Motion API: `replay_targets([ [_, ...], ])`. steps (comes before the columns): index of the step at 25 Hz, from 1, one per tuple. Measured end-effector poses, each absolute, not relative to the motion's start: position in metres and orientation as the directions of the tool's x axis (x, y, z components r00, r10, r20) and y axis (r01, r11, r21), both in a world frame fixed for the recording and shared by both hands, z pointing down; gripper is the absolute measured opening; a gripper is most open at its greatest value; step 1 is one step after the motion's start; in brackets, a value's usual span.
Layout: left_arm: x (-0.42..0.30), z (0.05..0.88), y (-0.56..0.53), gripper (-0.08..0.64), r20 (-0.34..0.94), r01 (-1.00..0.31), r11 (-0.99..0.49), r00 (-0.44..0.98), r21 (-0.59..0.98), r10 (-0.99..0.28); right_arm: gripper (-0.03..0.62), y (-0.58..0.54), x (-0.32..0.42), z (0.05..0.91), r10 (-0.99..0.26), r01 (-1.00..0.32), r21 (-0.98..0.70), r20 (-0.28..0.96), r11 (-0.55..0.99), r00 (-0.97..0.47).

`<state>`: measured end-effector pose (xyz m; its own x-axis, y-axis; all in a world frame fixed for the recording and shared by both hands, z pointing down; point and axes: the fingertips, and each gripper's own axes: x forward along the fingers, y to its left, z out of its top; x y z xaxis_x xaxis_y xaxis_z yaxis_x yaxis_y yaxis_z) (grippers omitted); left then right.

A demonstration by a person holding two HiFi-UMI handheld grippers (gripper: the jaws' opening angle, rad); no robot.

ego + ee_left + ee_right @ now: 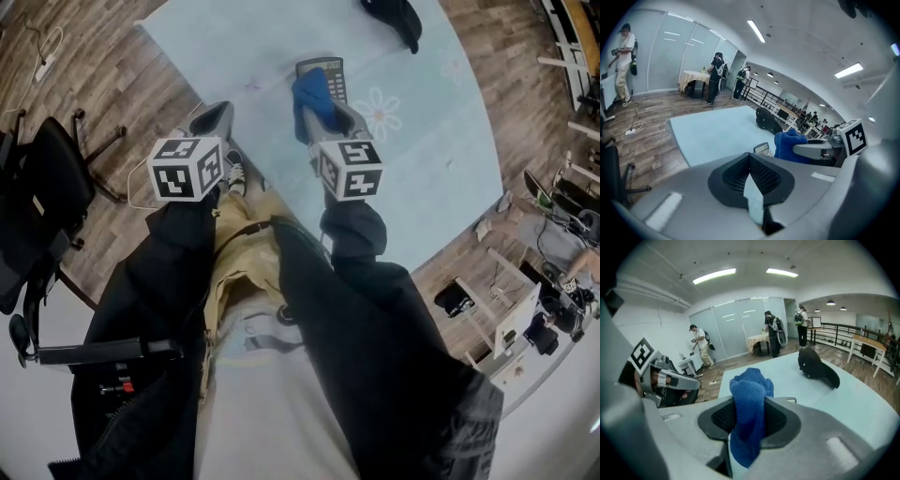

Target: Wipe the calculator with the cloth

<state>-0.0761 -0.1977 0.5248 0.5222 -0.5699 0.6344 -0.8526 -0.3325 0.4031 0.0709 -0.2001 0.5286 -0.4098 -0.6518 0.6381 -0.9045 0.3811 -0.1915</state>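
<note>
1. The calculator (322,75) lies flat on the pale blue table (422,159). Its long axis runs away from the person, with the display end farthest off.
2. The right claw (323,117) sits at the calculator's near end and points along that same axis. It is clamped on the blue cloth (750,399), which bunches up above the jaws and hangs below them.
3. In the head view the cloth covers the calculator's near left corner. No view shows whether the fabric actually presses on the keys or hangs just above them.
4. The left claw (214,117) is to the calculator's left and a little nearer the person, about over the table's edge. Its jaws are drawn together with nothing between them. From its own view the calculator's display end peeks out just left of the cloth.
5. The right claw is clearly the nearer one and already has the cloth, so I judge the wipe falls to it. The stroke would most likely run forward along the calculator's length, toward the display.
6. Nothing pins the calculator, so a firm push along its axis could slide it away instead of wiping it. The left claw is near enough to come across and steady the left side.
7. A black cap (394,17) rests well beyond the calculator, off to its far right, out of the line of a stroke.
</note>
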Motion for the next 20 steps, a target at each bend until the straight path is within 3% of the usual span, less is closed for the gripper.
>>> replay_targets([
  [8, -0.050, 0.429, -0.225, -0.003, 0.471, -0.809, -0.453, 0.587, 0.376, -0.658, 0.124, -0.211, 0.091, 0.408, -0.827, -0.921, -0.248, 0.414, 0.301, -0.382],
  [20, -0.016, 0.313, -0.240, -0.003, 0.232, -0.733, -0.633, 0.680, 0.250, -0.696, 0.123, -0.208, 0.102, 0.291, -0.932, -0.942, -0.169, 0.173, 0.291, -0.319],
])
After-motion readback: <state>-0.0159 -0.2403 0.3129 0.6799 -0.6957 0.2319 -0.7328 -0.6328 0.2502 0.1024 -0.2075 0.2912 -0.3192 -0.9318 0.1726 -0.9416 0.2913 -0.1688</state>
